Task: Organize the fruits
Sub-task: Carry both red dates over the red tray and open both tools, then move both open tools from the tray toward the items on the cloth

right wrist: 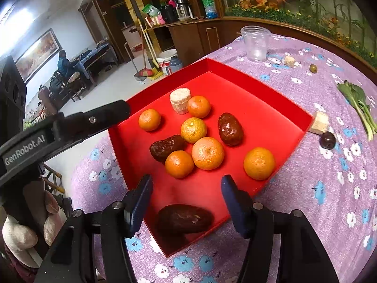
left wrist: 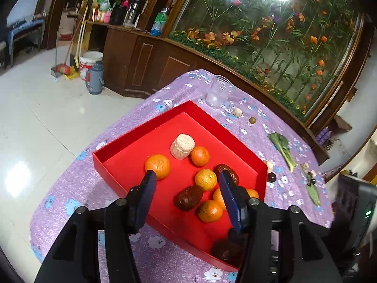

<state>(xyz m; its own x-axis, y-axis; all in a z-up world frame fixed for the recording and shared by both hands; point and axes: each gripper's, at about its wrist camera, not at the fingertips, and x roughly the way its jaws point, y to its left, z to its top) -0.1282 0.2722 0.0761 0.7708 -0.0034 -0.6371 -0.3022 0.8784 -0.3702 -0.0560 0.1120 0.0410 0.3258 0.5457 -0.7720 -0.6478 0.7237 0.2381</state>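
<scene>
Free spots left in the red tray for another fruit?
Bare floor in the red tray: the far corner behind the corn piece, and the right side beyond the date. The middle is crowded with oranges. The near corner holds another date.

"GenRobot.AI" in white on black left claw (right wrist: 117, 115) body; bottle label likely unreadable.

Left gripper (left wrist: 187, 175) and right gripper (right wrist: 186, 180) both gape, empty.
</scene>
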